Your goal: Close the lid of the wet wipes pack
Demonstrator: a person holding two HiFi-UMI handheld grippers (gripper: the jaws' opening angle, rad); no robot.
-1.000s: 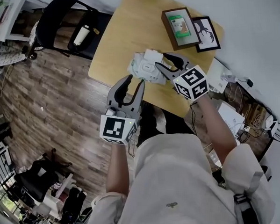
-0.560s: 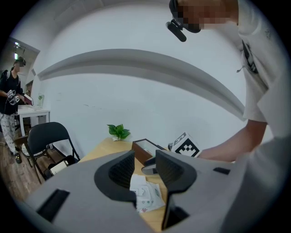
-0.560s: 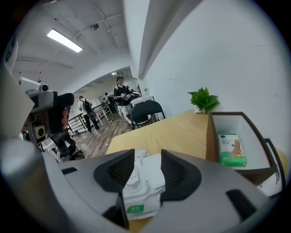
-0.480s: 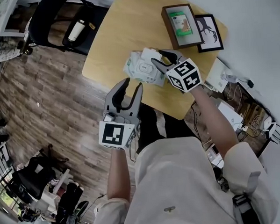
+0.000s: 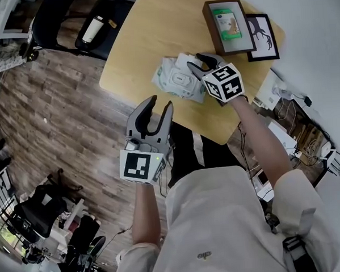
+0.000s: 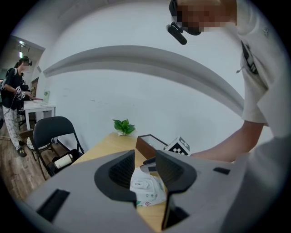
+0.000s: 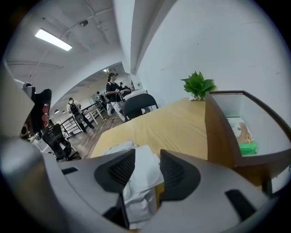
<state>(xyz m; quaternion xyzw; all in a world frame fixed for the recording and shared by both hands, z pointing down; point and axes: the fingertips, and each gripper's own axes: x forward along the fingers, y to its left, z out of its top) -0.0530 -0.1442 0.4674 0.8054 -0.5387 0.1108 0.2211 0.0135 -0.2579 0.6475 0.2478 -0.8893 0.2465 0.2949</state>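
Head view: left hand-held gripper point(image 5: 159, 102) aims toward wipes pack point(image 5: 176, 80).

The wet wipes pack point(image 5: 175, 80) lies near the table's point(image 5: 148, 37) near edge. The right gripper's point(image 5: 205, 65) parted jaws, just closing slightly, straddle its right end. The left gripper point(image 5: 155, 108) hovers off that edge, jaws apart.

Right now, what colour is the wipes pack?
The wipes pack is white with pale green, clearest in the head view.

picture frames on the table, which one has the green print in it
The brown wooden frame, nearer the wet wipes pack; the black frame beside it shows a dark branching shape instead.
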